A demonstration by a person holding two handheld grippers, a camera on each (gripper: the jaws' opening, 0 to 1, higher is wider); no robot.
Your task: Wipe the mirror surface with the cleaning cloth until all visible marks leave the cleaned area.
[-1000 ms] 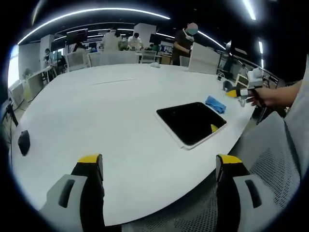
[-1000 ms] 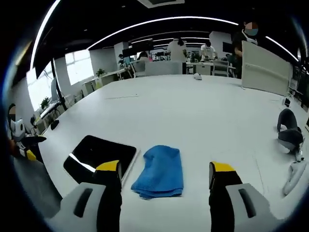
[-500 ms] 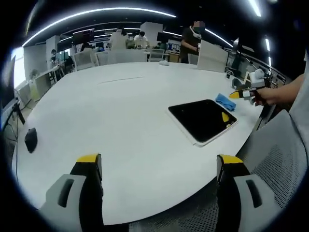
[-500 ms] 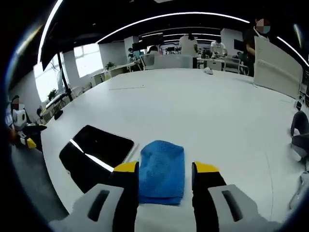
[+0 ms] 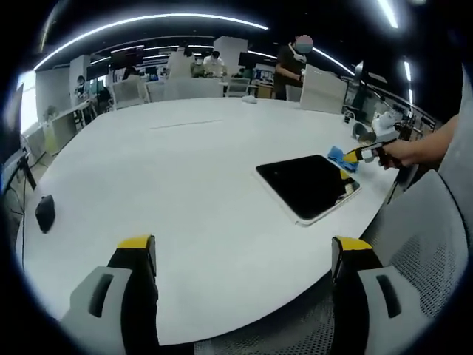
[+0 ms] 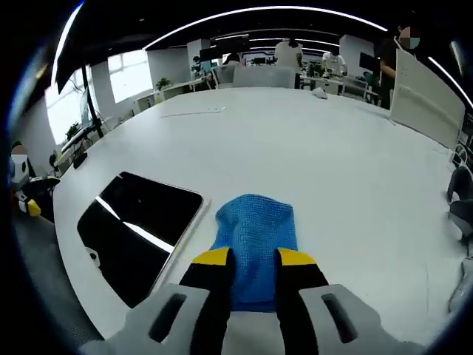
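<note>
Beside the mirror on the white worktop, the right tongs pinch the blue cleaning cloth narrowly, left tongs wide and empty; a shallow edge grip could slip when lifting.

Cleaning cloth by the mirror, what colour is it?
Blue cloth; the right gripper view shows it best.

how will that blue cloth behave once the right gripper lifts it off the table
Probably floppy: the blue cloth lies folded flat and soft-edged, so it should droop from the right gripper closing on its near edge. Likely light too. Its woven texture suggests decent grip, though the folded layers may fall open beside the mirror.
</note>
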